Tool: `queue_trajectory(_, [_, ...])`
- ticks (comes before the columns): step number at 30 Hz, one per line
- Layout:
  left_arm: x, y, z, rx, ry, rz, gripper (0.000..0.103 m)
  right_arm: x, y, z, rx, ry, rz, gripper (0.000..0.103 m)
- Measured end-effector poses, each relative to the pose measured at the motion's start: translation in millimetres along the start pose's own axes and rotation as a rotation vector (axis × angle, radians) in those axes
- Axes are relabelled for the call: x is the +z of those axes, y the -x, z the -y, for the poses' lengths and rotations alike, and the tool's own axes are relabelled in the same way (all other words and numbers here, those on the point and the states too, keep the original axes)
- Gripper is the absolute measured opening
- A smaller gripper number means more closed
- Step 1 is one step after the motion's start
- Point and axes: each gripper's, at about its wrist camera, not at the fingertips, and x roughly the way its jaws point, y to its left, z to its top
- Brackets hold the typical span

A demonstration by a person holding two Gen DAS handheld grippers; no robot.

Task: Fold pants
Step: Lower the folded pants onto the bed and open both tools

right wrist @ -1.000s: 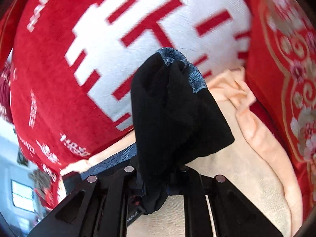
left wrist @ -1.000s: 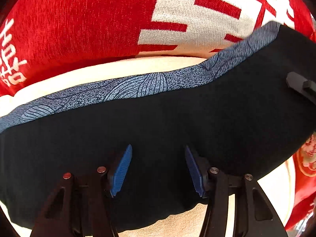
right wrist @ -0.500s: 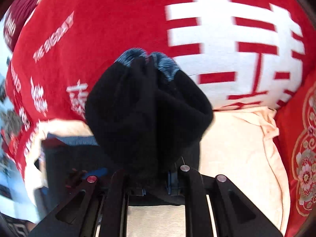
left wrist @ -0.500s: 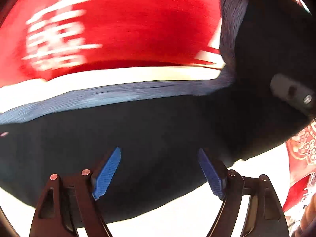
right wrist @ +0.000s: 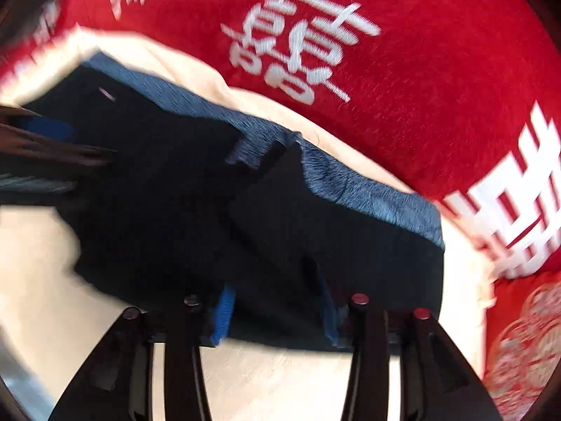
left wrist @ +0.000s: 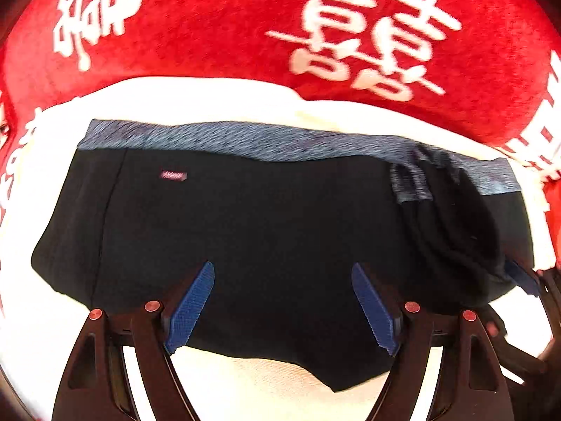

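- Two claws hang over one garment: black soft-knit pants (left wrist: 266, 231) with a blue-grey patterned waistband (left wrist: 245, 140), lying on a cream cloth (left wrist: 210, 101) spread over a red blanket with white characters (left wrist: 217, 24).
- Left claw (left wrist: 282, 303) is released, its blue ribbed pads (left wrist: 191, 307) spread wide with nothing pinched between them; the black fabric lies directly under and ahead of it.
- Right claw (right wrist: 277, 310) has just been opening. Its jaws stand partly apart over the near edge of the fabric; blur hides whether the pads touch the cloth, though they do not look clamped on it.
- Beyond the right claw a bunched flap (right wrist: 266, 175) lies on the flat layer, so the garment looks partly doubled over at that end.
- Handling, as a judgement: light, limp, stretchy cloth that will sag, crease and drag instead of holding a shape. It is not fragile, but smooth enough to slip from a shallow pinch.
- Best holds seem to be the firmer waistband corners or the doubled outer edges, one per claw, lifted together.
- Long axis runs side to side across both claws' views, the waistband along the far edge, the hem edge nearest the claws.
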Motion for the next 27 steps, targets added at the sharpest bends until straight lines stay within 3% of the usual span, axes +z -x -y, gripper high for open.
queue_trajectory(3, [14.9, 1.3, 15.2, -0.145, -0.043, -0.021, 0.082, -16.1, 23.5, 49.2, 0.147, -0.169, 0.021, 0.05])
queue_trajectory(7, [38.3, 10.6, 57.6, -0.339, -0.112, -0.025, 0.082, -26.4, 28.8, 109.4, 0.187, -0.347, 0.014, 0.05])
queue_trajectory(10, [49.6, 5.5, 81.3, -0.415, -0.151, -0.077, 0.082, -33.8, 23.2, 136.2, 0.252, -0.444, 0.017, 0.05])
queue_trajectory(13, [53.2, -18.3, 97.5, -0.432, -0.178, -0.143, 0.079, -36.3, 10.1, 151.9, 0.309, -0.546, 0.0, 0.05])
queue_trajectory(14, [51.7, -16.9, 102.7, -0.434, -0.19, -0.155, 0.065, -37.0, 5.6, 153.6, 0.312, -0.565, -0.006, 0.05])
queue_trajectory(15, [51.5, -20.5, 107.1, -0.448, -0.204, -0.172, 0.06, -38.5, 2.6, 154.9, 0.314, -0.578, -0.009, 0.05])
queue_trajectory(21, [45.4, -20.5, 119.9, -0.454, -0.243, -0.216, 0.057, -47.5, -2.4, 155.7, 0.354, -0.593, -0.007, 0.05])
queue_trajectory(22, [45.6, -23.3, 120.9, -0.465, -0.238, -0.235, 0.025, -47.6, -4.0, 156.7, 0.357, -0.594, -0.012, 0.05])
queue_trajectory(23, [45.5, -28.4, 122.3, -0.488, -0.228, -0.272, 0.004, -47.3, -6.0, 157.5, 0.36, -0.595, -0.02, 0.05])
queue_trajectory(25, [43.3, -20.8, 123.3, -0.524, -0.226, -0.267, 0.004, -48.0, -5.1, 159.5, 0.377, -0.604, -0.028, 0.05])
queue_trajectory(27, [36.3, -7.7, 125.8, -0.496, -0.277, -0.23, 0.004, -48.1, 0.5, 161.9, 0.385, -0.602, -0.025, 0.05])
